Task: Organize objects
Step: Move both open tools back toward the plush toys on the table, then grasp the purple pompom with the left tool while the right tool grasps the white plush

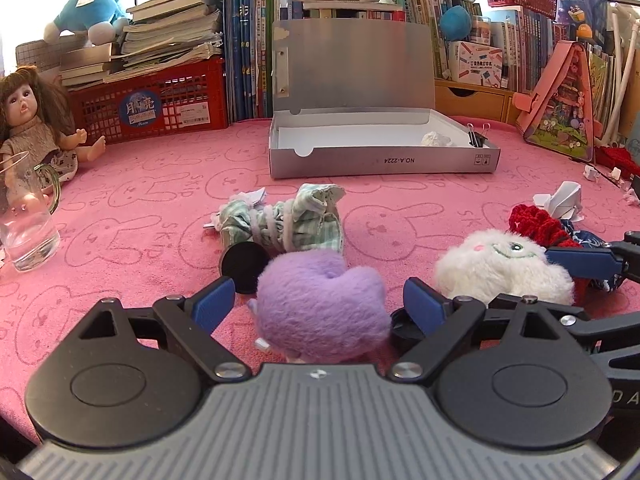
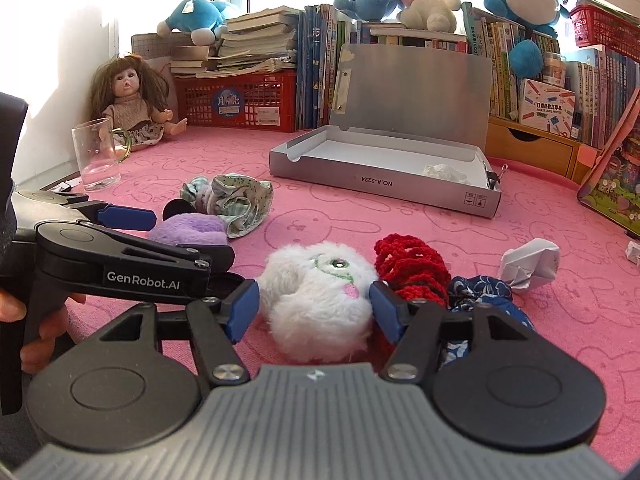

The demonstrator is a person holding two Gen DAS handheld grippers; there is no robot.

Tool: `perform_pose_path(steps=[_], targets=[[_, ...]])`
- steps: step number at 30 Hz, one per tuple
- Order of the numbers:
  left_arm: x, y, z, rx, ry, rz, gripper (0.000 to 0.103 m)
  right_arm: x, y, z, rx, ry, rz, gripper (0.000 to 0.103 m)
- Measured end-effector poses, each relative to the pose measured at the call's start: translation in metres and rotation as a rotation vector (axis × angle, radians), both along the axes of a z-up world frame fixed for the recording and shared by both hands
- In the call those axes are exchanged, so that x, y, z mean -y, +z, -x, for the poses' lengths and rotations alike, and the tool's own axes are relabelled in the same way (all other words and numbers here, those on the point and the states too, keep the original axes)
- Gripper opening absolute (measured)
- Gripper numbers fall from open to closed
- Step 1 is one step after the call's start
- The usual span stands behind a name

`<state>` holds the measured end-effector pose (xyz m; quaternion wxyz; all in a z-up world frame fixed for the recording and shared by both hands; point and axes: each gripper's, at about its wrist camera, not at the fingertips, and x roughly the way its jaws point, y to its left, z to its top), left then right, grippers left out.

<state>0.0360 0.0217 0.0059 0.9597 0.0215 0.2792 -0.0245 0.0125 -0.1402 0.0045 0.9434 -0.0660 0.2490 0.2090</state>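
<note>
A purple plush (image 1: 320,300) lies on the pink cloth between the fingers of my left gripper (image 1: 320,302). That gripper is open, with a gap on each side of the toy. A white plush toy (image 2: 316,300) with a stitched face sits between the blue pads of my right gripper (image 2: 314,310), and both pads rest against its fur. In the left wrist view one right finger (image 1: 580,260) lies against the white plush (image 1: 504,264). An open grey box (image 1: 380,160) stands farther back, holding crumpled paper (image 1: 436,139) and binder clips (image 1: 478,136).
A checked cloth bundle (image 1: 288,220) and a black disc (image 1: 244,266) lie just past the purple plush. Red knitting (image 2: 412,268), blue patterned cloth (image 2: 488,292) and folded paper (image 2: 528,264) crowd the right. A glass (image 1: 28,224) and doll (image 1: 28,120) stand left; books behind.
</note>
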Motion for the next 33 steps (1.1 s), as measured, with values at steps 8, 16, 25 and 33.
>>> perform_pose_path(steps=[8, 16, 25, 33], targets=[[-0.004, -0.008, -0.005, -0.002, 0.005, -0.011, 0.094, -0.009, -0.004, -0.010, 0.026, -0.016, 0.021, 0.076], [-0.014, -0.014, -0.012, -0.014, 0.040, -0.007, 0.094, -0.015, -0.009, -0.023, 0.031, -0.028, 0.016, 0.084], [-0.021, -0.018, -0.013, -0.006, 0.055, 0.007, 0.094, -0.019, -0.011, -0.030, 0.022, -0.040, 0.031, 0.087], [-0.024, -0.017, -0.011, -0.006, 0.046, 0.019, 0.094, -0.009, -0.010, -0.029, 0.019, -0.044, 0.072, 0.086]])
